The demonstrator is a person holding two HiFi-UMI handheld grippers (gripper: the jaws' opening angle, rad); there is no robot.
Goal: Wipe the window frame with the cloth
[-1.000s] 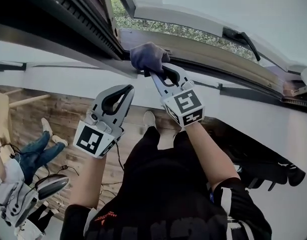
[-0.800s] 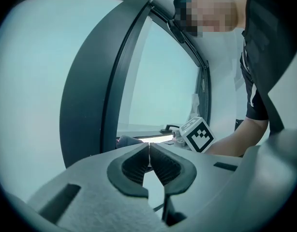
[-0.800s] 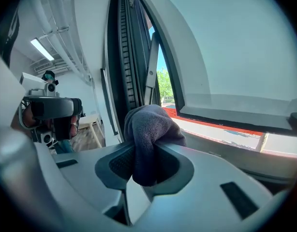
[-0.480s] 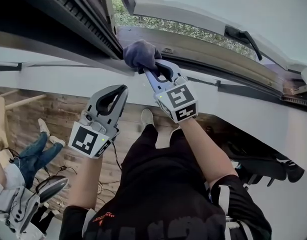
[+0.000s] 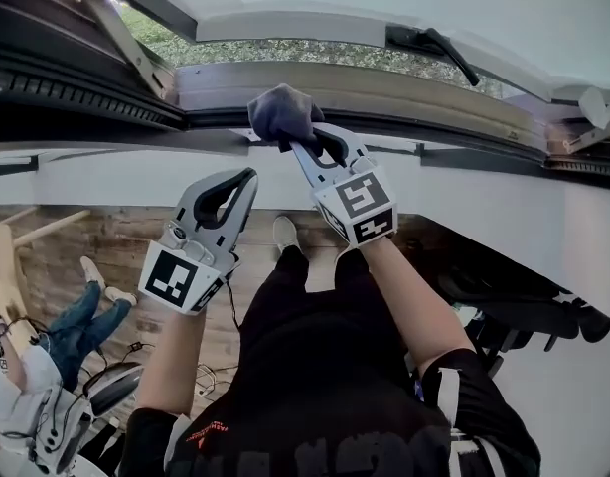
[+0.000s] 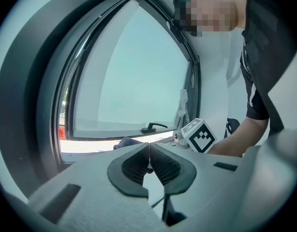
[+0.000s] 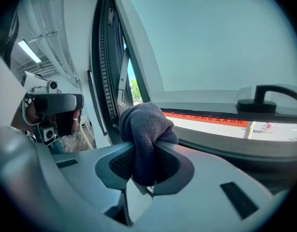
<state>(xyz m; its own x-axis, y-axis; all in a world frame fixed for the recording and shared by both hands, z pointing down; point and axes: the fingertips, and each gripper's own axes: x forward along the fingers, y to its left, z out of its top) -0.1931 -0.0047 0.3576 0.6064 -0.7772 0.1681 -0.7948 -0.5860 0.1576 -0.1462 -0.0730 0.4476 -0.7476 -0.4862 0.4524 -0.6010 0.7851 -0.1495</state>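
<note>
Right gripper [image 5: 305, 151]: fingers squeezing a bunched dark purple-grey cloth [image 5: 283, 113] on the grey window frame [image 5: 404, 89].
Left gripper [image 5: 247, 177]: fingers pinched together, holding nothing, lower down.

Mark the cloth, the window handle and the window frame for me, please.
Dark purple-grey bunched cloth [image 7: 146, 127]: right gripper view, on its bunched top.
Black lever window handle [image 5: 416, 38]: head view, on its base end.
Grey-beige window frame [image 5: 414, 89]: head view, on the bottom rail.
</note>
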